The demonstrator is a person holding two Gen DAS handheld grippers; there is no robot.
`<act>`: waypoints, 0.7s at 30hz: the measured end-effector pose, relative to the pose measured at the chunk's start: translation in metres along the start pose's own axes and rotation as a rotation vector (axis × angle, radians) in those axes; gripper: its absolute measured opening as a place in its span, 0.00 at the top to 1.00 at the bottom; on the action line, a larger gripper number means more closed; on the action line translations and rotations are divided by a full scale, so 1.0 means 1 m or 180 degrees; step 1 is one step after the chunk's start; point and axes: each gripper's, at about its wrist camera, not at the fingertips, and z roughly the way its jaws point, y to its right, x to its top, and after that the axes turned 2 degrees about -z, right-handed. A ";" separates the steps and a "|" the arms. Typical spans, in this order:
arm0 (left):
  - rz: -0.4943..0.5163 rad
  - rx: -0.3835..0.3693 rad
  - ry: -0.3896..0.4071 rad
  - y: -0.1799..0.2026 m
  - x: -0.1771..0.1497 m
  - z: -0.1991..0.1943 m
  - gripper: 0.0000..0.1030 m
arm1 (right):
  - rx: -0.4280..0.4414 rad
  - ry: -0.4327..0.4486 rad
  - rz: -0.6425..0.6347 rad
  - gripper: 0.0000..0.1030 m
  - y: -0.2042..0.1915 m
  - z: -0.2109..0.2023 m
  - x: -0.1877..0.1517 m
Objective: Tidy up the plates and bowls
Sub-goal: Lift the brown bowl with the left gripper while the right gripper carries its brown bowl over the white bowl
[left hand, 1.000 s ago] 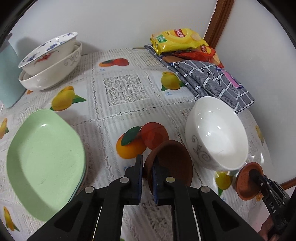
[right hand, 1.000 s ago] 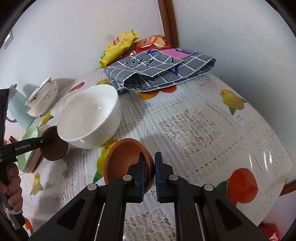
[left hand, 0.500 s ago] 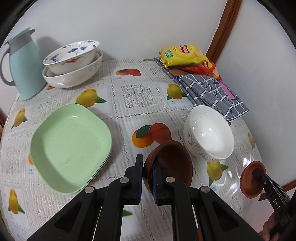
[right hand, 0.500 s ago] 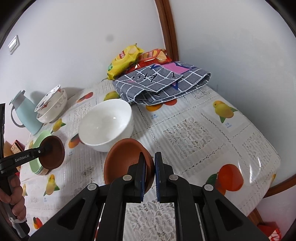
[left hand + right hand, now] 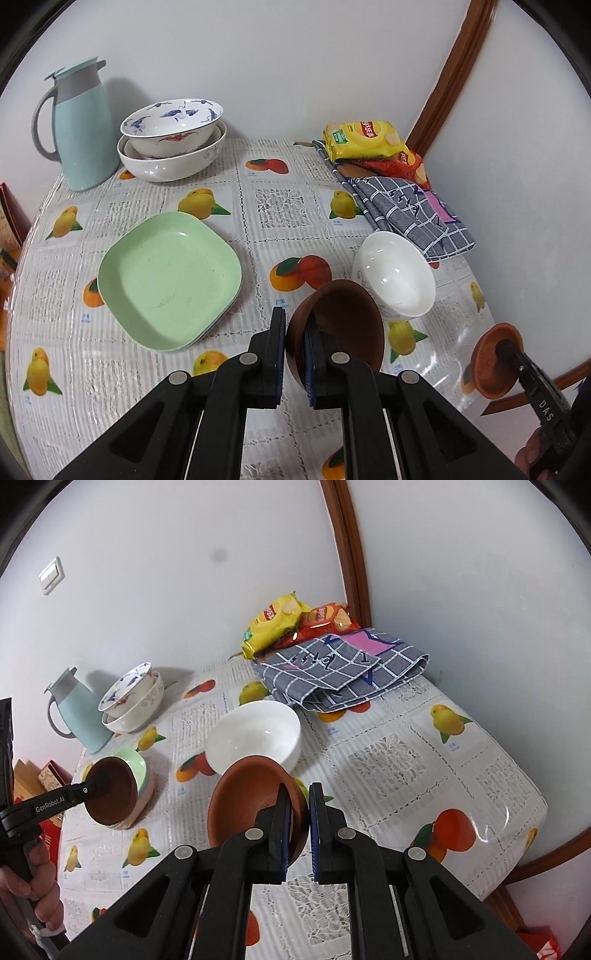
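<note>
My left gripper (image 5: 294, 332) is shut on the rim of a dark brown bowl (image 5: 343, 317), held above the table; it also shows in the right wrist view (image 5: 110, 794). My right gripper (image 5: 296, 808) is shut on the rim of a terracotta bowl (image 5: 251, 801), also lifted; it shows at the right edge of the left wrist view (image 5: 493, 365). A white bowl (image 5: 395, 273) stands on the table beyond both. A stack of green square plates (image 5: 166, 277) lies at the left. Two nested patterned bowls (image 5: 173, 144) stand at the back.
A light blue jug (image 5: 81, 129) stands at the back left corner. A folded grey checked cloth (image 5: 410, 210) and snack bags (image 5: 365, 140) lie at the back right, against the wall. The fruit-print tablecloth (image 5: 277, 199) covers the table.
Both grippers have risen and pulled back with their bowls, so more of the table shows. The jug has come into the left wrist view.
</note>
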 end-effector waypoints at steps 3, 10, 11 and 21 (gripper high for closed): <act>0.0043 -0.0045 0.0016 0.002 -0.001 -0.006 0.91 | 0.0016 -0.0002 0.0013 0.91 -0.004 -0.004 0.000; 0.0051 -0.0049 0.0066 0.001 0.005 -0.015 0.91 | 0.0008 0.0002 0.0038 0.91 -0.009 -0.006 0.001; 0.0044 -0.0050 0.0074 0.001 0.006 -0.016 0.91 | 0.0004 0.0007 0.0039 0.91 -0.010 -0.006 0.002; 0.0034 -0.0049 0.0054 -0.003 0.011 -0.014 0.91 | 0.0008 0.0016 0.0031 0.91 -0.015 -0.005 0.009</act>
